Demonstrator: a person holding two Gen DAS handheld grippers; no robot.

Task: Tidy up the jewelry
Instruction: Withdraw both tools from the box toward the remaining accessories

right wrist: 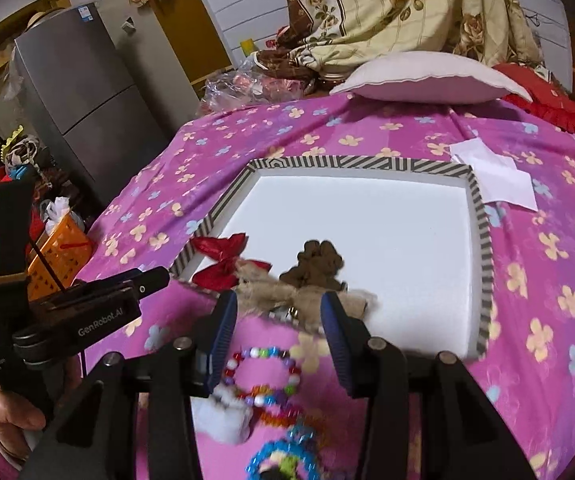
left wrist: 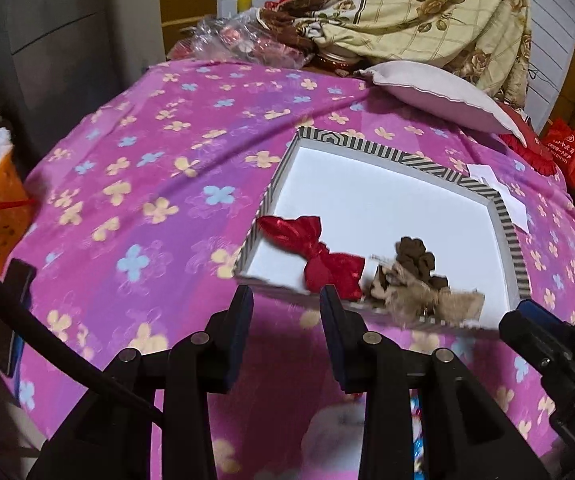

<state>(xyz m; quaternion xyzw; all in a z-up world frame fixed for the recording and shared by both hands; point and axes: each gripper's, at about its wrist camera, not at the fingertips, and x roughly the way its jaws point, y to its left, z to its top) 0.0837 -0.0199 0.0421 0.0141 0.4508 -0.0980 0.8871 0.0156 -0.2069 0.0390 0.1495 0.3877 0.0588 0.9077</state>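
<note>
A shallow striped box (left wrist: 367, 146) (right wrist: 327, 162) with a white floor lies on the pink flowered bedsheet. At its near edge are a red bow (left wrist: 319, 256) (right wrist: 223, 260), a dark brown flower-shaped piece (left wrist: 415, 256) (right wrist: 319, 260) and a beige furry bow (left wrist: 419, 296) (right wrist: 271, 288). My left gripper (left wrist: 286, 294) hangs open just short of the box's near rim, with nothing between its fingers. My right gripper (right wrist: 278, 302) is open too, its tips just short of the furry bow. Under it on the sheet lie colourful bead bracelets (right wrist: 263, 376) and a white fluffy piece (right wrist: 223, 416).
A pale pillow (right wrist: 427, 76) and a heaped floral quilt (right wrist: 387, 8) sit at the bed's far end. White paper (right wrist: 495, 180) lies right of the box. Off the bed's left side are an orange basket (right wrist: 59, 248) and a grey fridge (right wrist: 79, 92). A hand (right wrist: 7, 412) holds the left gripper's handle.
</note>
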